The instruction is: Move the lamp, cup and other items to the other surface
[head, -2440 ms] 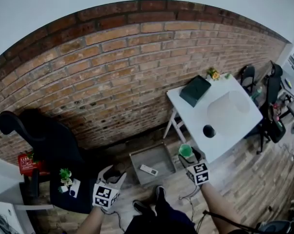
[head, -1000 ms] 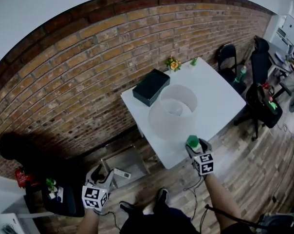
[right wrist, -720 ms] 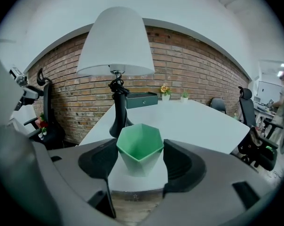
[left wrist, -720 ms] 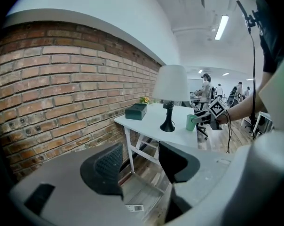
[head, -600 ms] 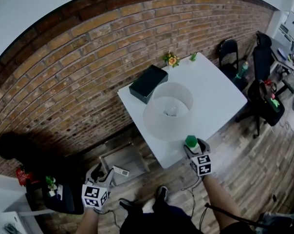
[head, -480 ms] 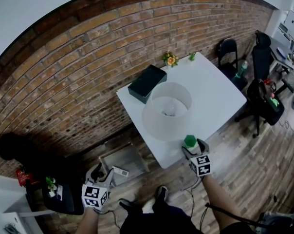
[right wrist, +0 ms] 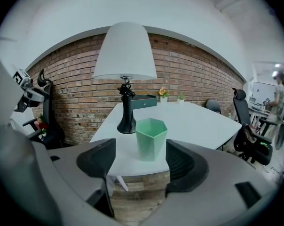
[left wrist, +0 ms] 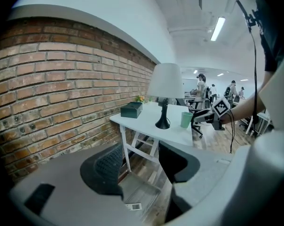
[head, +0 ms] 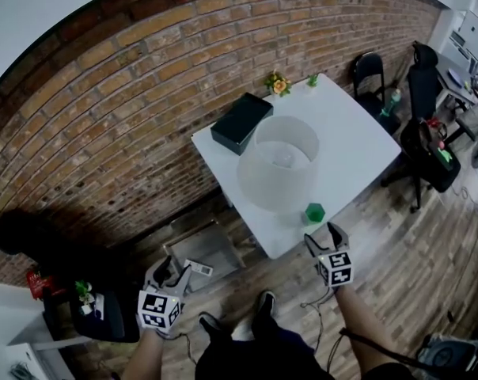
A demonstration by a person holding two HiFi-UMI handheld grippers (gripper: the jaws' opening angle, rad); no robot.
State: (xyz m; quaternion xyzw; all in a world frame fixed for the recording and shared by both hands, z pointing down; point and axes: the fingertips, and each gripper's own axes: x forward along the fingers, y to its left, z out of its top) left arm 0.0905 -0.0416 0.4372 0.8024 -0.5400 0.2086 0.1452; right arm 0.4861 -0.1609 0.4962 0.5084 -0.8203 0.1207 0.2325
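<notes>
Mint-green cup point(head: 314, 212) with faceted walls, a hexagonal rim and a matte plastic look is standing upright on the white table point(head: 358, 145), at its near edge, just in front of the lamp point(head: 277, 161). Right gripper point(head: 321, 234) is pointing at the cup from just off that near edge, tilting slightly down. Its jaws have just been opening and are standing wide, gripping nothing — the cup is sitting free just ahead of the tips. Left gripper point(head: 169, 269) is hanging low, left of the table, jaws partly apart and empty. Lamp is showing a smooth white tapered shade on a slim black stem with a flared base. Black box point(head: 240, 122) is lying at the table's far-left corner.
</notes>
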